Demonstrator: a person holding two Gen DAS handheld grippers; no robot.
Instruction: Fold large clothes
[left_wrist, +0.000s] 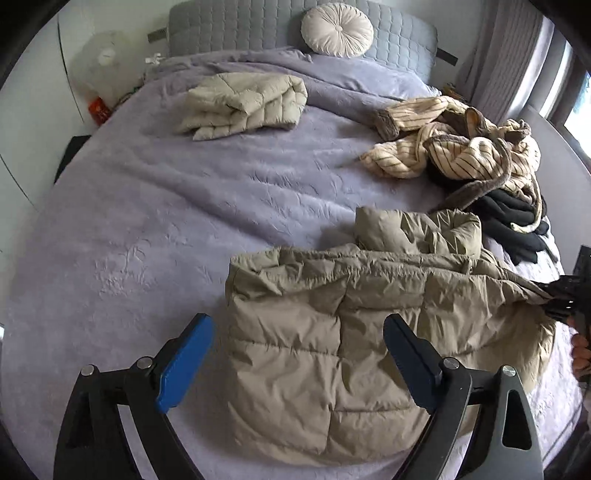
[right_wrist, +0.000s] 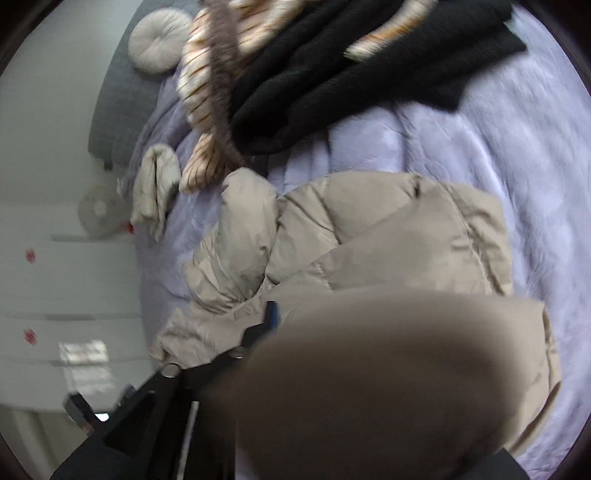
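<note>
A khaki puffer jacket (left_wrist: 332, 332) lies partly folded on the lavender bedspread (left_wrist: 147, 221), its hood end bunched toward the back. My left gripper (left_wrist: 297, 363) hovers over the jacket's near left part, open wide, blue pads clear of the fabric. At the right edge of the left wrist view, my right gripper (left_wrist: 557, 301) pinches the jacket's right edge, which is drawn to a point there. In the right wrist view, the jacket (right_wrist: 388, 229) bulges over the right gripper (right_wrist: 295, 325). Only one of its fingers (right_wrist: 272, 314) shows.
A folded beige puffer (left_wrist: 243, 105) sits near the grey headboard (left_wrist: 229, 26) with a round cushion (left_wrist: 337, 31). A striped robe (left_wrist: 454, 147) and black garment (left_wrist: 517, 225) are heaped at the right. A fan (left_wrist: 105, 62) stands left of the bed.
</note>
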